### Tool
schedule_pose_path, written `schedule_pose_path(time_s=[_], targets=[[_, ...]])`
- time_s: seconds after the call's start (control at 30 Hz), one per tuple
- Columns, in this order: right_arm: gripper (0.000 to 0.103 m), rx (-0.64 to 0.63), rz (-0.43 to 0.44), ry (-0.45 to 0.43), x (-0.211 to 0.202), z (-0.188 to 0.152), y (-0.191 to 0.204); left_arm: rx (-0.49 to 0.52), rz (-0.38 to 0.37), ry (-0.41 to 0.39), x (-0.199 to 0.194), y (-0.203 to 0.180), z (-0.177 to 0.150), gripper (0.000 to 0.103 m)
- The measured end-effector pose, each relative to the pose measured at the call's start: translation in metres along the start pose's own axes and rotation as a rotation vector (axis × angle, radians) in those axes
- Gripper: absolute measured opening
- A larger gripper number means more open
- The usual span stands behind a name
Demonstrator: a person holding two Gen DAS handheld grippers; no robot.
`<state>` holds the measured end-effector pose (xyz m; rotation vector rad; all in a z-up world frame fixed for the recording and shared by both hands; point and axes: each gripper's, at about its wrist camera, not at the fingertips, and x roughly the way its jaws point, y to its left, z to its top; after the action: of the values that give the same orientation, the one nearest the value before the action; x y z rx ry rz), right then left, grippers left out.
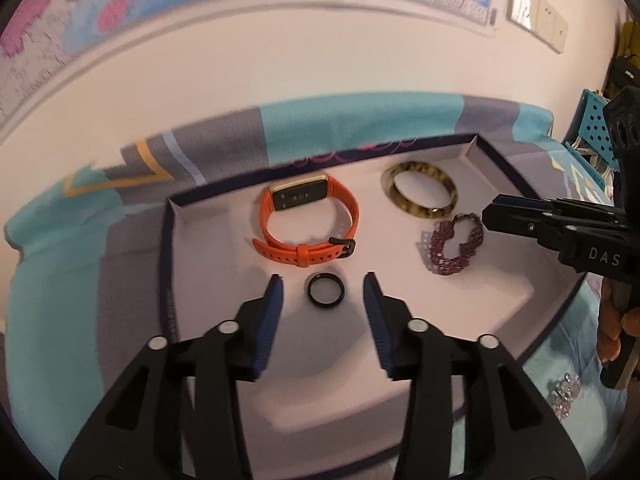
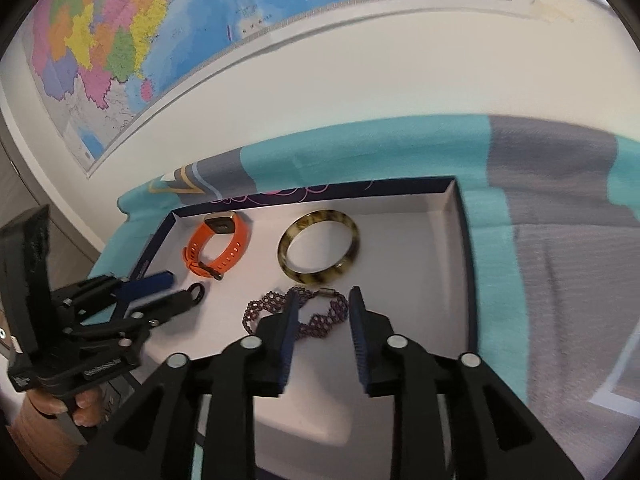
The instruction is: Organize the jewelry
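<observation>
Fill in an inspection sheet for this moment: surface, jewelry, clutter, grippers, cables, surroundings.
Surface: shallow box tray with a pale floor, on a teal and grey cloth.
Job's things: orange watch, tortoiseshell bangle, purple beaded bracelet and black ring all lie in the tray, apart from one another.
Clutter: a sparkly piece lies on the cloth outside the tray.
Grippers: left gripper open, ring between its fingers untouched; right gripper open over the bracelet, no pad pressing.
Cables: nothing seen.
Surroundings: wall map, wall switch plates, a blue perforated rack.
</observation>
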<state>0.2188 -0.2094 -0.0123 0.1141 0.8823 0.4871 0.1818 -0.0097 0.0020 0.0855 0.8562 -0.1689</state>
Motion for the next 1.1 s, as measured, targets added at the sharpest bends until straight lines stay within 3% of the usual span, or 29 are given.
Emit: schedule_pose_path(time_s=[0.17,0.33,0.5,0.67,0.97,1.1], targets=[[0.037,-0.044,0.020,-0.042,-0.037,-0.014,0.004,0.027,0.012,-0.082,-0.040,-0.003,-0.010,0.052],[0.040,-0.150,0.069,-0.047,-0.071,-0.043,0.022,0.067,-0.053,-0.123,-0.075,-0.014,-0.038,0.055],[0.041,-0.242,0.063,0.011,-0.084,-0.086,0.036,0.106,-0.119,-0.096,-0.085,-0.028,-0.069,0.056],[0.041,-0.231,0.067,0.060,-0.079,-0.116,0.035,0.112,-0.135,-0.047,-0.080,-0.041,-0.098,0.056],[0.040,-0.281,0.053,0.059,-0.076,-0.128,0.047,0.076,-0.146,-0.027,-0.078,-0.046,-0.116,0.058],[0.021,-0.309,0.044,0.068,-0.073,-0.129,0.051,0.067,-0.148,-0.023,-0.078,-0.047,-0.119,0.059]])
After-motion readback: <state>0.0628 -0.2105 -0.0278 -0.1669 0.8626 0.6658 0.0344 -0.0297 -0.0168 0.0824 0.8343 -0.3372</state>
